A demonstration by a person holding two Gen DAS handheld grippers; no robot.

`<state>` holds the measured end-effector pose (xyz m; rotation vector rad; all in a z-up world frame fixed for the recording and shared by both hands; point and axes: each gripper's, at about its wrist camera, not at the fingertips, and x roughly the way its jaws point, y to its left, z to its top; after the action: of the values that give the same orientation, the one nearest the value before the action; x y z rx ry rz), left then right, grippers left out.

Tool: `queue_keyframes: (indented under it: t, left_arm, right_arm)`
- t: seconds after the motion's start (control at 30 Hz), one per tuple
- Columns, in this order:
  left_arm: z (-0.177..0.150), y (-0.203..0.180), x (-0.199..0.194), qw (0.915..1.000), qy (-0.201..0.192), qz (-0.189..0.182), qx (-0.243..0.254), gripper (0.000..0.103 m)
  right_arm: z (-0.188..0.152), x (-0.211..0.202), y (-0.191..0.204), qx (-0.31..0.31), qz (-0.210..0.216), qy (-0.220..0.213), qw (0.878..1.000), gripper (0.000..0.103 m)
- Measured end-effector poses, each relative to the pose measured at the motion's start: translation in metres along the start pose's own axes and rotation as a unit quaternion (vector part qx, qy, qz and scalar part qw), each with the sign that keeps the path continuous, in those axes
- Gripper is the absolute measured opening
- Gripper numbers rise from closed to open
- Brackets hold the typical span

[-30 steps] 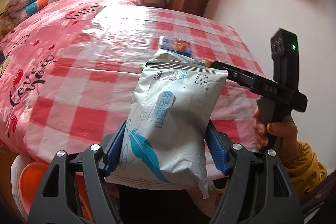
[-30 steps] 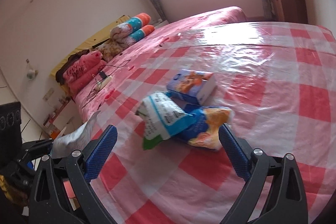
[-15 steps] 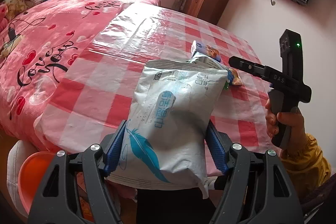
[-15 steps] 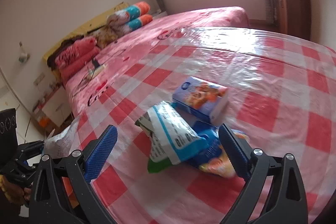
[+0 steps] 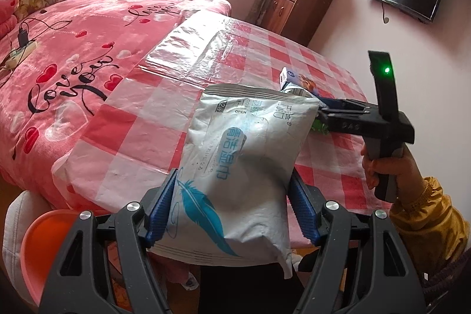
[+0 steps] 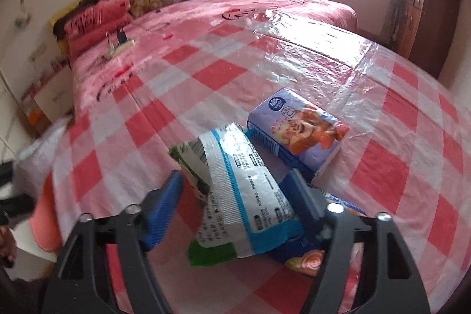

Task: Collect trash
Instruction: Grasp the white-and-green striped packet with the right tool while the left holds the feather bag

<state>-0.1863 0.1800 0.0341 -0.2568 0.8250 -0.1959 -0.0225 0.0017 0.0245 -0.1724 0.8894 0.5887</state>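
Note:
My left gripper (image 5: 232, 181) is shut on a white wet-wipe pack (image 5: 244, 149) with a blue feather print, held up over the near edge of the red-checked plastic cloth (image 5: 147, 122). My right gripper (image 6: 235, 178) is down over a white, blue and green snack bag (image 6: 238, 184) on that cloth. Its jaws are closing with the bag between them: the right pad touches the bag, while a gap shows at the left pad. A purple tissue pack (image 6: 297, 134) lies just beyond, and a blue-orange wrapper (image 6: 309, 258) lies under the bag.
An orange bin (image 5: 44, 249) with a white liner stands low at the left, below the bed's edge. A hand in a yellow sleeve (image 5: 424, 214) holds the right gripper. A power strip (image 5: 20, 52) lies on the pink bedspread; a wooden cabinet (image 5: 297, 11) stands behind.
My right gripper has moved forward and down over the snack bag, and its jaws have narrowed around it. The left gripper has shifted sideways with the pack still held.

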Motion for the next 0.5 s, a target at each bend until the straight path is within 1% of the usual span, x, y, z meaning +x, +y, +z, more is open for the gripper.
queue_keyframes:
  t: [0.07,0.17,0.23,0.5]
  left_arm:
    - [0.0,0.002,0.0,1.0,-0.002,0.0,-0.002,0.072]
    - [-0.001,0.008,0.001,1.0,-0.002,-0.001,-0.008,0.072]
    - [-0.002,0.01,0.001,0.9999,-0.004,0.001,-0.012,0.072]
    - [-0.006,0.021,-0.002,0.9997,-0.011,0.004,-0.023,0.072]
  right_arm:
    - [-0.001,0.001,0.003,-0.009,-0.01,0.002,1.0,0.064]
    - [-0.001,0.002,0.007,-0.015,-0.014,0.006,1.0,0.055]
    - [-0.002,0.003,0.009,-0.014,-0.017,0.012,1.0,0.051]
    - [-0.006,0.0,0.023,-0.012,-0.031,0.015,0.999,0.047]
